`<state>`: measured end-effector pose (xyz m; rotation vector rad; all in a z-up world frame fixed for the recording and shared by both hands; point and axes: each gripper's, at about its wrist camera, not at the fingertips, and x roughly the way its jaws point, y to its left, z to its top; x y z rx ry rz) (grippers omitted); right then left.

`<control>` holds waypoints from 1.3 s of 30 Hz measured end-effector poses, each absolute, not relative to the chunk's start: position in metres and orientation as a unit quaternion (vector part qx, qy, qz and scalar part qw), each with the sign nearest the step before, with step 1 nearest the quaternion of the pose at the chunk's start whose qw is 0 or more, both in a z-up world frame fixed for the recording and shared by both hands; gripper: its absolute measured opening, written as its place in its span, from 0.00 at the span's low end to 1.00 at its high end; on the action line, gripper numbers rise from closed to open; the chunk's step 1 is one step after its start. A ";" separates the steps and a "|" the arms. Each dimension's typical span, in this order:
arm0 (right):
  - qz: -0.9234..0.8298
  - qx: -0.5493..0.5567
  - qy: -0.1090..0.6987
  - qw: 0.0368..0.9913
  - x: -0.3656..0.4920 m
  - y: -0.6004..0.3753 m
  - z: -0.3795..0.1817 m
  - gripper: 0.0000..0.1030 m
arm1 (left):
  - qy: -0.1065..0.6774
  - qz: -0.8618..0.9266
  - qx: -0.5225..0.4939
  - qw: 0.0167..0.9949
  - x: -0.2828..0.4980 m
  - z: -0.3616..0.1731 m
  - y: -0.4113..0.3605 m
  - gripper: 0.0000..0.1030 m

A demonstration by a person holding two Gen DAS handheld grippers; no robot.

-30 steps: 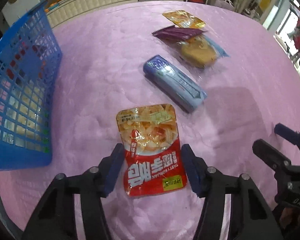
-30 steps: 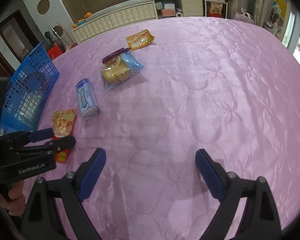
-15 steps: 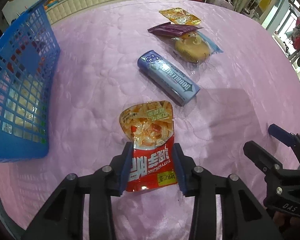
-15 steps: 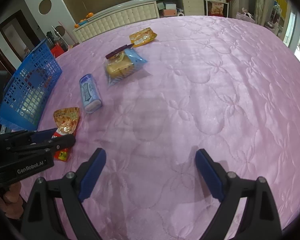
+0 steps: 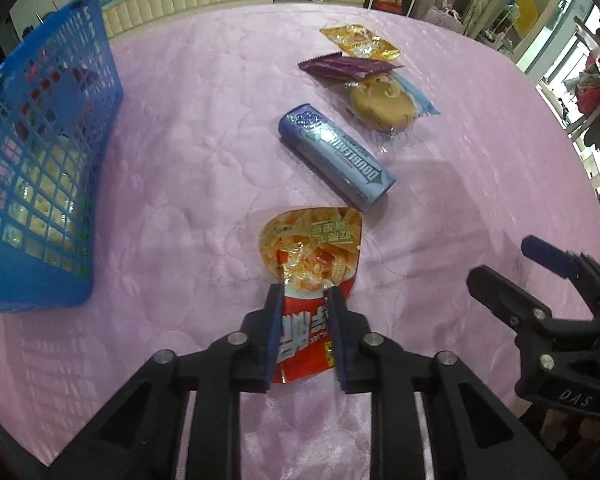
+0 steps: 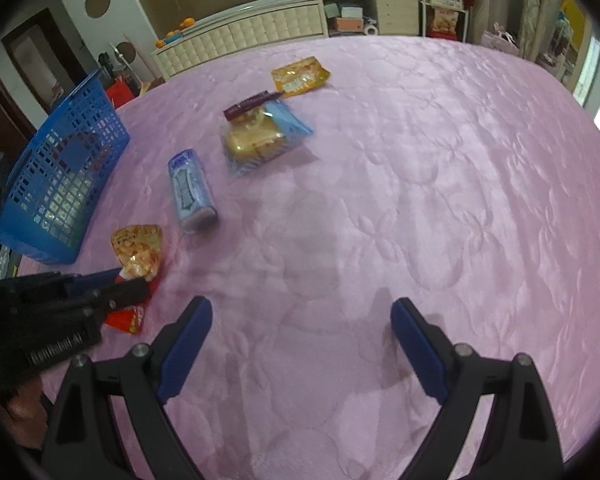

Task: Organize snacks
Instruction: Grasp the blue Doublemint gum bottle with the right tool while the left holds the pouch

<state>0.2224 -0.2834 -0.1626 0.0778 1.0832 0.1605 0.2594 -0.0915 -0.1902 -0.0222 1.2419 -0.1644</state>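
My left gripper (image 5: pixel 303 294) is shut on the red and orange snack pouch (image 5: pixel 312 244), squeezing its lower half on the pink quilted surface. The pouch also shows in the right wrist view (image 6: pixel 138 252), with the left gripper (image 6: pixel 128 280) on it. A blue basket (image 5: pixel 40 168) stands to the left; it shows in the right wrist view (image 6: pixel 60 184) too. My right gripper (image 6: pixel 300 316) is open and empty above bare quilt; it shows at the right of the left wrist view (image 5: pixel 512 264).
A blue Doublemint pack (image 5: pixel 336 156), a wrapped bun (image 5: pixel 384 104), a purple wrapper (image 5: pixel 348 66) and a golden packet (image 5: pixel 358 40) lie in a row beyond the pouch. The basket holds some packets behind its grid. A white headboard (image 6: pixel 260 28) and shelves stand behind.
My left gripper has closed from wide open onto the pouch, crumpling its lower half. My right gripper has stayed open, shifting only slightly.
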 end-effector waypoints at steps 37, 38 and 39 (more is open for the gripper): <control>0.181 -0.107 0.475 0.854 0.303 -0.183 -0.177 0.34 | 0.508 -0.038 0.070 0.858 0.264 -0.169 -0.064 0.17; 0.182 -0.098 0.475 0.855 0.302 -0.186 -0.176 0.34 | 0.507 -0.041 0.072 0.858 0.263 -0.169 -0.065 0.17; 0.186 -0.089 0.476 0.855 0.298 -0.188 -0.174 0.34 | 0.505 -0.044 0.073 0.859 0.260 -0.166 -0.065 0.18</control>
